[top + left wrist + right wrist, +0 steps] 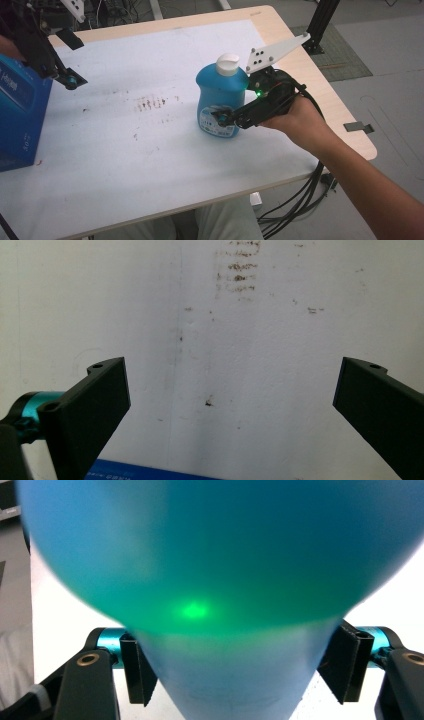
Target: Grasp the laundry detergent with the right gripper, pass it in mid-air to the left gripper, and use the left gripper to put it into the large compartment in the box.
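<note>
The right gripper (239, 672) has its 2 black jaws set against opposite sides of a blue bottle (220, 102), pinching its lower body. In the right gripper view the pads sit flush with the bottle's sides, though that picture is blurred at close range, so the contact looks firm rather than certain. A green light spot falls on the plastic.

The bottle stands upright on the white table (150, 150), with a white cap (228, 64) on top. A label (212, 120) covers its lower front; the print is too small to read. The right hand (295, 120) reaches in from the bottle's right, and black cables (300, 200) hang off the near table edge below it.

To the left of the bottle lies wide bare tabletop, marked by a patch of dark smudges (150, 102). To the bottle's right the table's wooden edge is near.

Well apart, far left of the bottle, the left gripper (230, 400) hovers with its 2 jaws spread wide and nothing between them. A blue box (20, 115) stands just beside it at the table's left edge, bearing white lettering that cannot be read.
</note>
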The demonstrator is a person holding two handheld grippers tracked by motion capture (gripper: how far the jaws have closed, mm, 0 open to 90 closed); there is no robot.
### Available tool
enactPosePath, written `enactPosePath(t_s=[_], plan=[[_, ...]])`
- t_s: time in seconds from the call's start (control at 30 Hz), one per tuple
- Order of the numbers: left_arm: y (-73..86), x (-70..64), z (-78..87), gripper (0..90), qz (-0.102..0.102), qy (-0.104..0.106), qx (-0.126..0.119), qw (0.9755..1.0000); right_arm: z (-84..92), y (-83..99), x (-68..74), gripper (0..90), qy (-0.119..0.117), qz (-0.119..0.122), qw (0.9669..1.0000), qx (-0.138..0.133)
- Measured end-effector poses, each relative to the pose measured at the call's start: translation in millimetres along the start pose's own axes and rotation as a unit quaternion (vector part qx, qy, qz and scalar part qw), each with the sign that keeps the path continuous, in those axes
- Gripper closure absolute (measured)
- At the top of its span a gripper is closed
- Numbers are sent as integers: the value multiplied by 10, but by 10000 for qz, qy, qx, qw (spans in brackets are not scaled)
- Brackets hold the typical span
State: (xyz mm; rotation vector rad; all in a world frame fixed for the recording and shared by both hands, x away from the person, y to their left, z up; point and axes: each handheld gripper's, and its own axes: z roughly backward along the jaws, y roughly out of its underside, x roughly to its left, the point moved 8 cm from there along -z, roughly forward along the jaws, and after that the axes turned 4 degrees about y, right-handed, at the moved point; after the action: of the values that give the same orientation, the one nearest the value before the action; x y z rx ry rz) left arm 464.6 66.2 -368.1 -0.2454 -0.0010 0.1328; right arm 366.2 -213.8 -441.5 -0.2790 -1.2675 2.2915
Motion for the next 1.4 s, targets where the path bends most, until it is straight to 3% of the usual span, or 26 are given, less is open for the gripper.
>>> enactPosePath(t_s=[0.47, 0.83, 1.13, 1.3, 1.4], plan=[[9, -4, -15, 17, 5, 22, -2, 10000, -1, -17, 16, 414, 53, 220, 9996, -142], [16, -8, -33, 17, 4, 32, 10, 10000, 15, -31, 20, 451, 192, 352, 9989, -239], [-19, -39, -26, 17, -70, 39, 5, 10000, 19, -53, 55, 461, 268, 465, 9984, -162], [-41, -92, 8, 17, -77, 78, -23, 9999, 47, -154, 76, 460, 175, 496, 9984, -203], [-74, -147, 59, 17, -120, 88, -113, 9998, 101, -306, 109, 459, 62, 613, 9978, -239]])
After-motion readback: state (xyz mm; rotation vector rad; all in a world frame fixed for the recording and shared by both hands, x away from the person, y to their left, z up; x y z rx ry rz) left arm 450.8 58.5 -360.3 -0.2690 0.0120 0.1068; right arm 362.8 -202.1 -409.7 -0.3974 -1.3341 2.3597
